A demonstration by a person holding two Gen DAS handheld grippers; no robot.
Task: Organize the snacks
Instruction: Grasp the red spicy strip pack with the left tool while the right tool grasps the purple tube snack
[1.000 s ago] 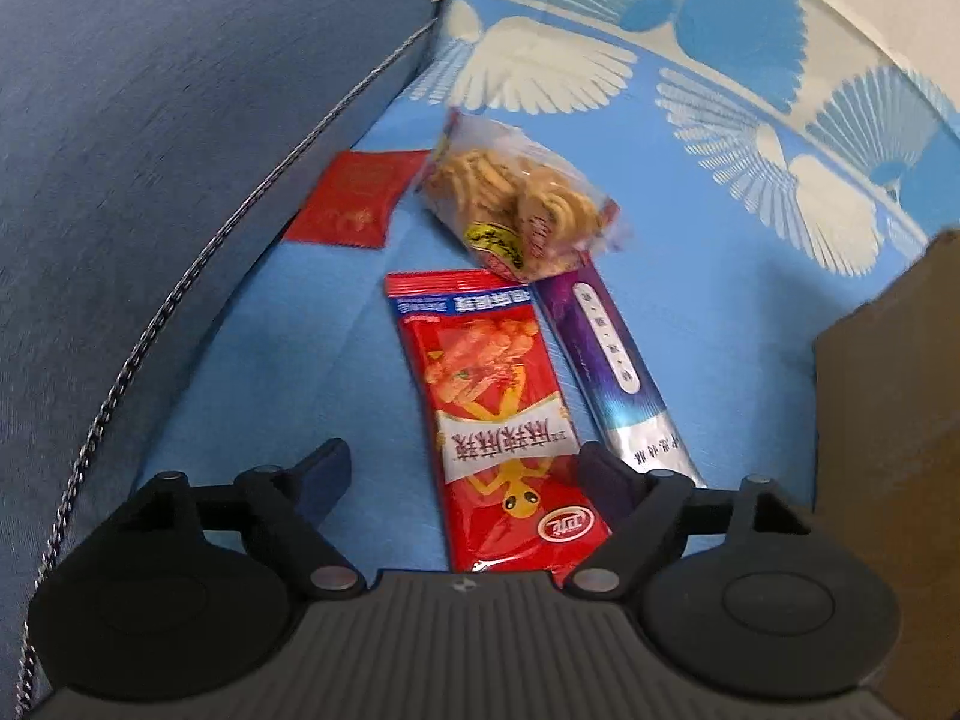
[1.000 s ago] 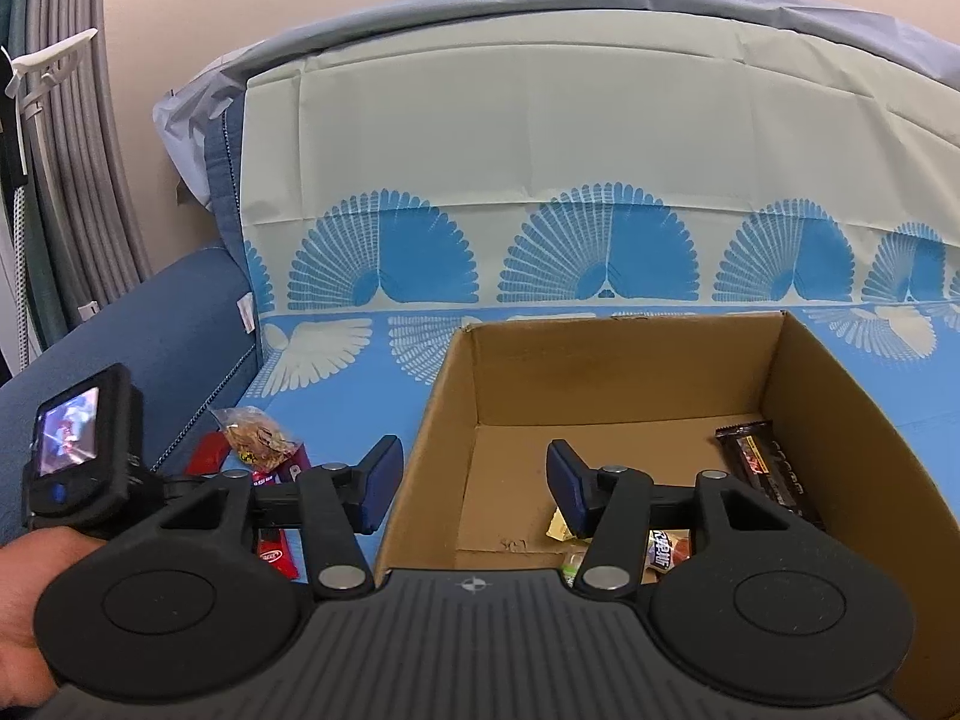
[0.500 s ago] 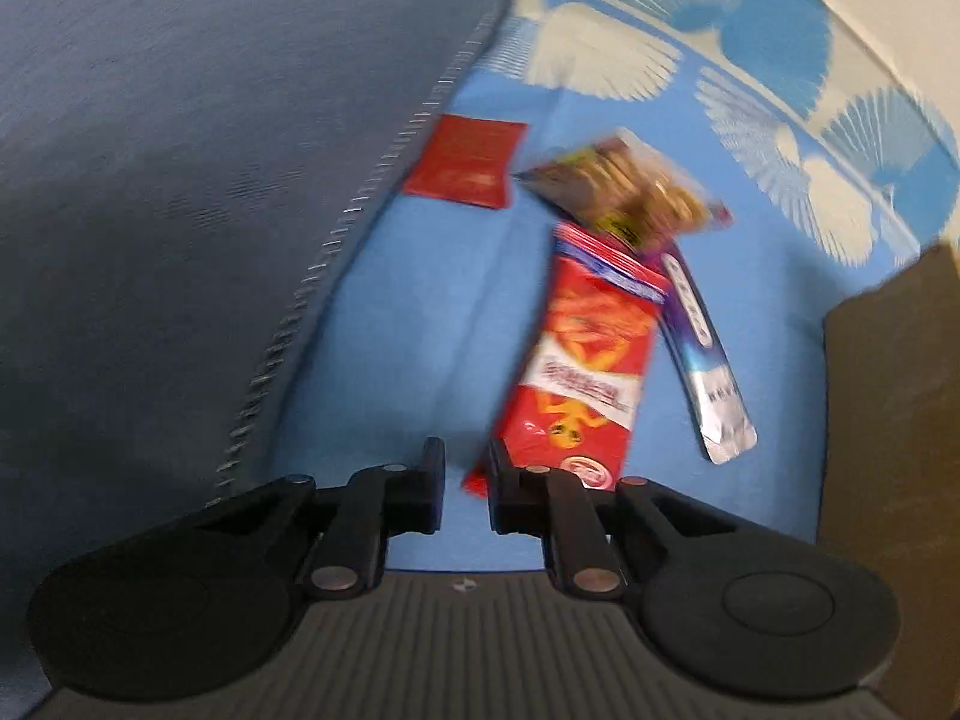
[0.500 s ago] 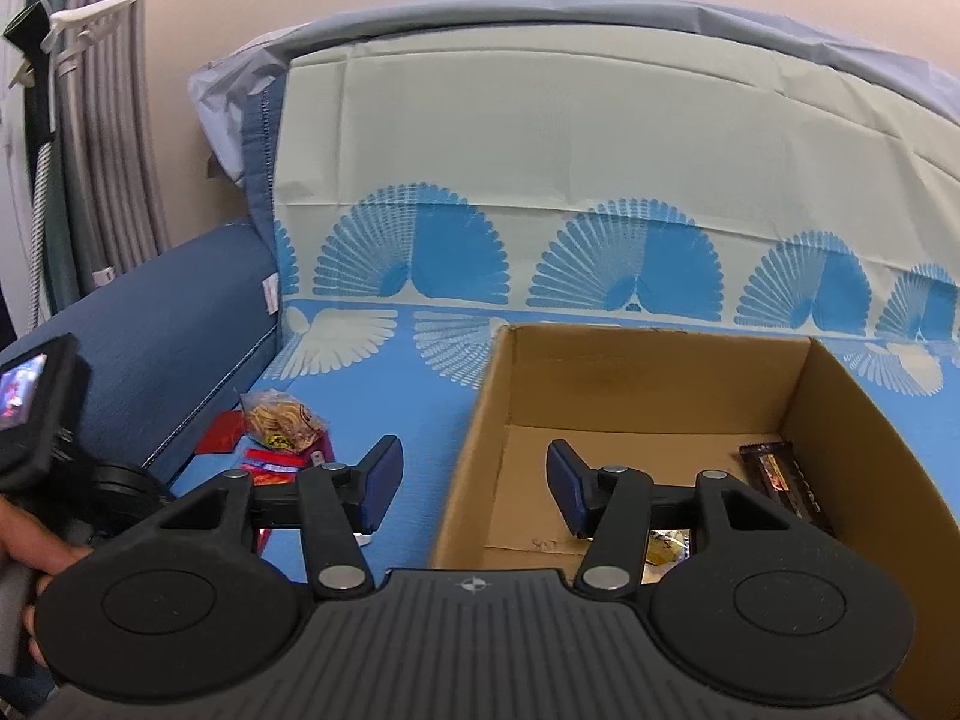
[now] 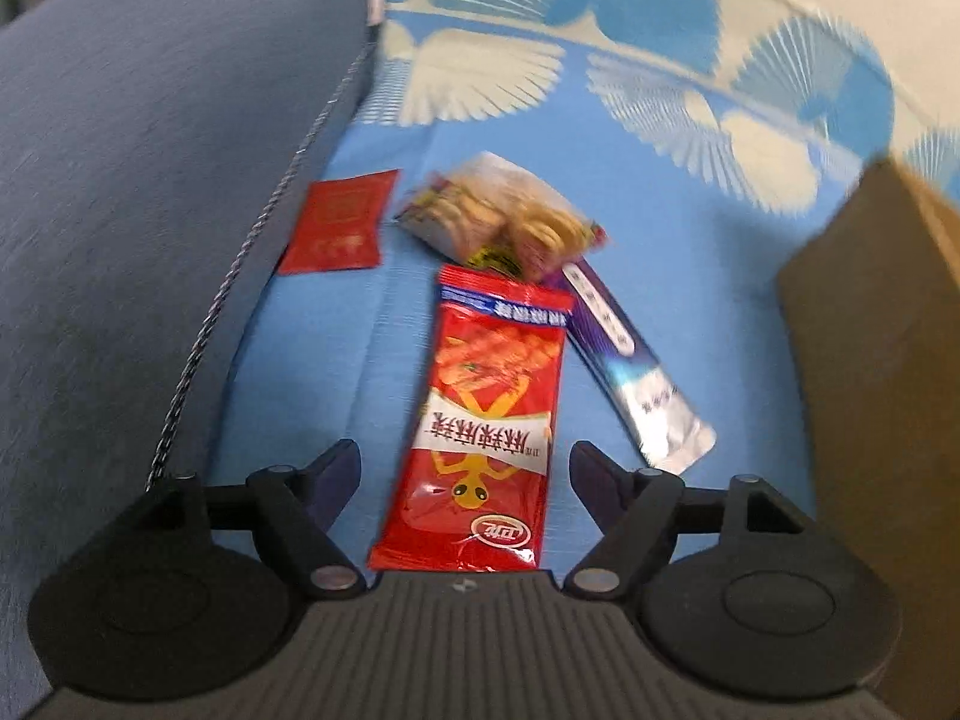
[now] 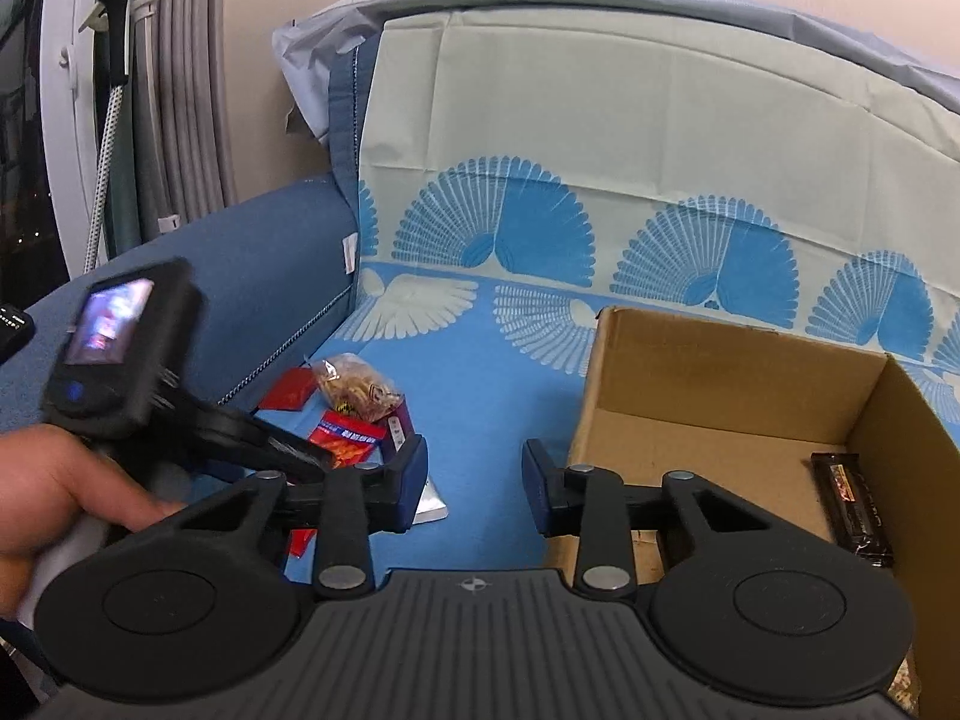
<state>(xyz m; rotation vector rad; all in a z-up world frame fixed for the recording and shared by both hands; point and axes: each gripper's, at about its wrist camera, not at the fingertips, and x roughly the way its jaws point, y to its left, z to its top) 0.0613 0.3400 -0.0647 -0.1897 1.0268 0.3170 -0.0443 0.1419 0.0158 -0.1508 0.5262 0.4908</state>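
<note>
Between wide left tongs (image 5: 465,468), glossy red snack packet (image 5: 486,420), right tongs (image 6: 474,477) wide, empty

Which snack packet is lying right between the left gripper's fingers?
The long red packet with the yellow cartoon figure. It lies between the open left gripper fingers; the purple stick, clear bag and small red sachet lie farther off.
</note>
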